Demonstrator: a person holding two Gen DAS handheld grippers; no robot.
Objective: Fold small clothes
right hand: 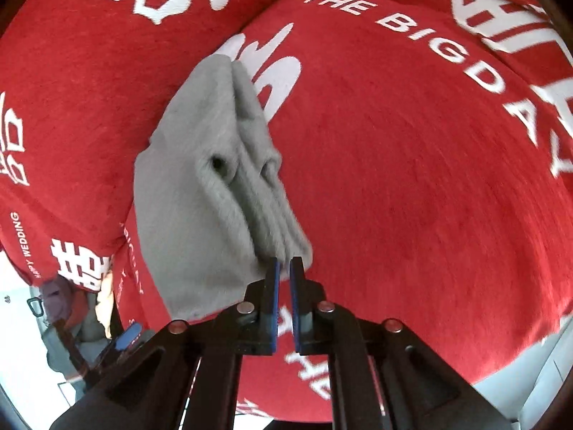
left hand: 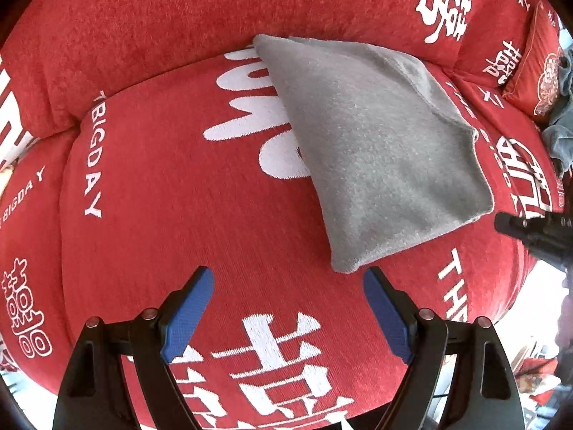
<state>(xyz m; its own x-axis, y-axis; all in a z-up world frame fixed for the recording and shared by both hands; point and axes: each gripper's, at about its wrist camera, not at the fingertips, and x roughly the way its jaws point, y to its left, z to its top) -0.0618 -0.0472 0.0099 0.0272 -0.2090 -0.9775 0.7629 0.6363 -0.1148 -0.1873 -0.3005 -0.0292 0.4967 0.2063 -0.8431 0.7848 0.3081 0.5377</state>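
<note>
A folded grey fleece cloth (left hand: 376,143) lies flat on the red sofa seat (left hand: 172,243). My left gripper (left hand: 288,279) hovers open over bare seat, its blue pads wide apart, just short of the cloth's near corner. In the right wrist view the cloth (right hand: 193,215) shows its stacked folded layers, which end right at the tips of my right gripper (right hand: 284,263). Only a thin slit is left between that gripper's jaws, and I see no cloth in it. The right gripper (left hand: 515,225) also pokes in from the right beside the cloth's corner.
The sofa cover (right hand: 412,179) is red with white lettering, and its back cushions rise behind the seat. A red pillow (left hand: 537,71) and a heap of blue-grey clothes (left hand: 558,136) sit at the far right. The seat's front edge drops to a pale floor (right hand: 537,376).
</note>
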